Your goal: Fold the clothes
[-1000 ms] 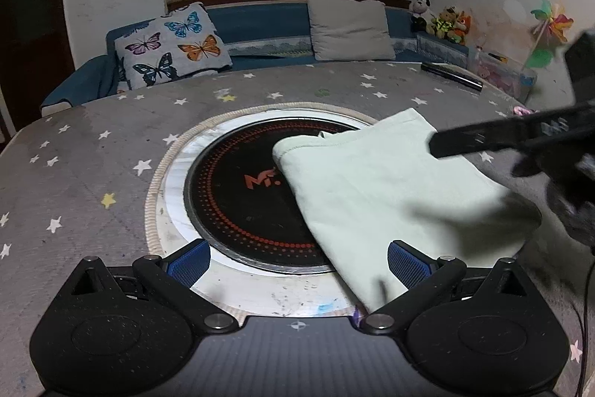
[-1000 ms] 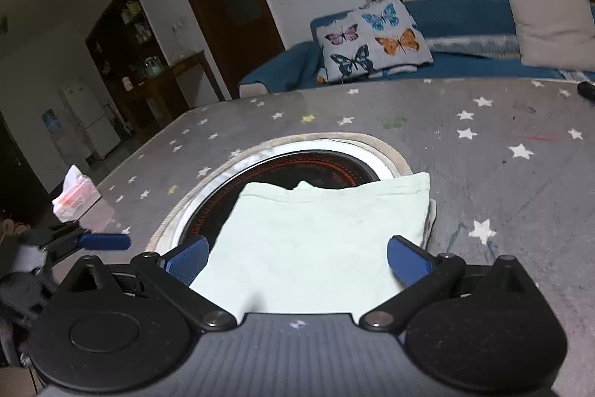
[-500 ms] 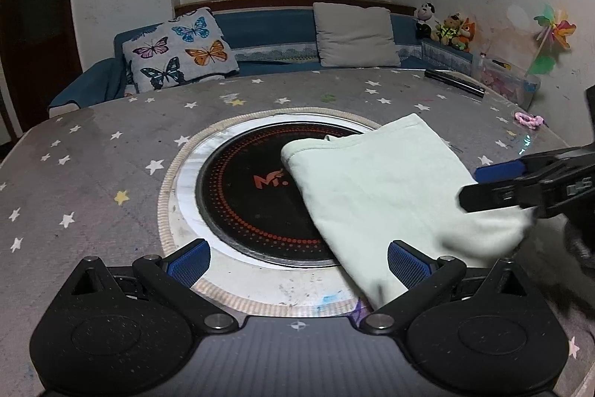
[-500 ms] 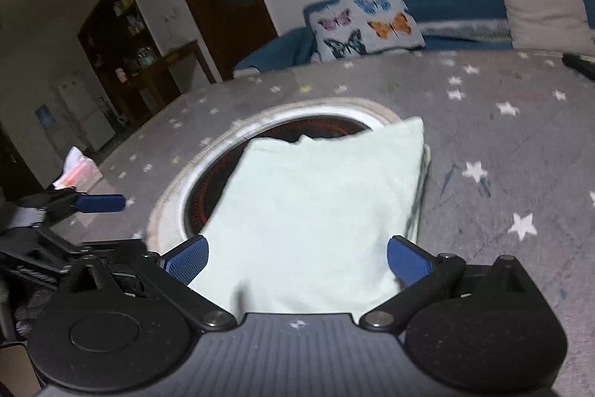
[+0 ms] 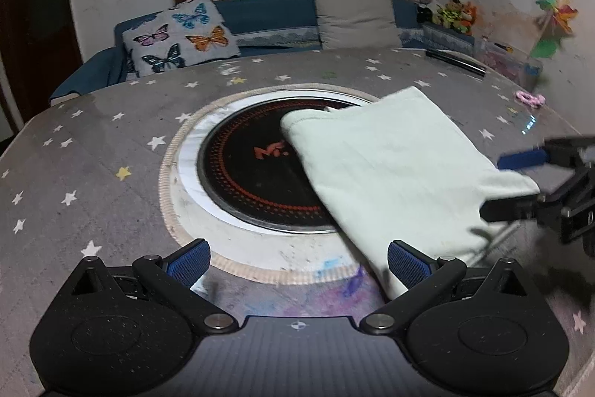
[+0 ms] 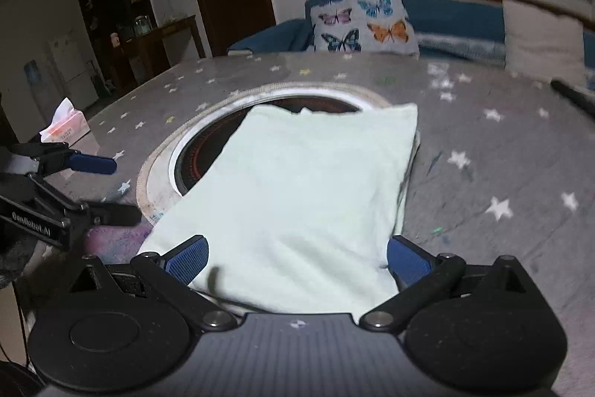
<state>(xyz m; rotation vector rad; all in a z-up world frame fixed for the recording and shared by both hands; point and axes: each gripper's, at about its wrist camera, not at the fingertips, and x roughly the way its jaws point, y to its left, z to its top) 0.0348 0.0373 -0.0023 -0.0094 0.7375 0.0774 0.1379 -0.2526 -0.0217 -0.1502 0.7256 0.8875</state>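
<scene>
A pale green folded garment (image 5: pixel 394 166) lies flat on the round star-patterned table, partly over the black cooktop (image 5: pixel 253 173). It also shows in the right wrist view (image 6: pixel 297 188). My left gripper (image 5: pixel 297 259) is open and empty, at the table's near edge with its right finger beside the garment's near corner. My right gripper (image 6: pixel 297 257) is open, its fingers on either side of the garment's near end, holding nothing. Each gripper shows in the other's view, the right one (image 5: pixel 517 185) by the garment's right edge and the left one (image 6: pixel 108 188) left of it.
The grey tablecloth (image 5: pixel 93 151) has a ringed cut-out around the cooktop. A tissue box (image 6: pixel 65 127) sits at the table's left edge. A black bar (image 5: pixel 455 62) and a pink trinket (image 5: pixel 530 98) lie at the far right. A sofa with cushions (image 5: pixel 178 36) stands behind.
My right gripper has dropped lower and come in toward the garment's near end. My left gripper has pulled back slightly toward the table edge. The garment has not moved.
</scene>
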